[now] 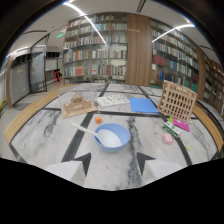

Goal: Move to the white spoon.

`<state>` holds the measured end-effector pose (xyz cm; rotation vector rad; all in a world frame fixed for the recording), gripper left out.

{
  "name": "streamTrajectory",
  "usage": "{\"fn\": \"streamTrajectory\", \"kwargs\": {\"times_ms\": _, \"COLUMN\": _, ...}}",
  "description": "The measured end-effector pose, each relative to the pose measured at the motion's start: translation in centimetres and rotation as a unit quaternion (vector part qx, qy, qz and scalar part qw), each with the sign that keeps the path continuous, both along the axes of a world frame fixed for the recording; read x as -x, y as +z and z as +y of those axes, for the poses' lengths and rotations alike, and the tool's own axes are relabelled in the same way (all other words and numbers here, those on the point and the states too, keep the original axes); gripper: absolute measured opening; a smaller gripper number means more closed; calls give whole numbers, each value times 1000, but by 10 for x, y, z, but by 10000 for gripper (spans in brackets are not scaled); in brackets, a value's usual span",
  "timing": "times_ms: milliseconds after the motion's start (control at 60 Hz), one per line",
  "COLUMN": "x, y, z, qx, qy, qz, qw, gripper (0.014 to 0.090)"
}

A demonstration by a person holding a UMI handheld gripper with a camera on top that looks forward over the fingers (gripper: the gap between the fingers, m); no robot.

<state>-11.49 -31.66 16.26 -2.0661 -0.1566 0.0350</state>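
Hand-held gripper (111,162) open, white spoon (86,131) handle pointing up-left

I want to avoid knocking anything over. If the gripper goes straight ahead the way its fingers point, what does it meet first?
Probably the blue bowl, just ahead of the open gripper. The white spoon rests in it, handle leaning out to one side, though depth is hard to judge.

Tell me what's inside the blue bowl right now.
The white spoon rests in the blue bowl, its handle sticking out over the rim. The bowl's inside looks pale; any contents can't be made out. The gripper is open, short of the bowl.
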Motion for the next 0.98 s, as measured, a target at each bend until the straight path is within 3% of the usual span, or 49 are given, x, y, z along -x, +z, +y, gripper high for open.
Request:
{"fn": "streamTrajectory", "kwargs": {"times_ms": 17, "x": 4, "y": -1, "z": 4, "qx": 0, "qy": 0, "qz": 1, "qw": 1000, "gripper": 821}}
{"fn": "streamTrajectory", "kwargs": {"times_ms": 33, "x": 7, "y": -2, "z": 8, "qx": 2, "qy": 0, "qz": 2, "qw": 1000, "gripper": 860}}
{"fn": "streamTrajectory", "kwargs": {"times_ms": 450, "x": 33, "y": -38, "z": 116, "qx": 14, "qy": -24, "qz": 4, "qw": 1000, "gripper": 856}}
{"fn": "streamTrajectory", "kwargs": {"times_ms": 983, "x": 38, "y": -54, "z": 131, "qx": 27, "qy": -16, "qz": 10, "qw": 999, "gripper": 860}}
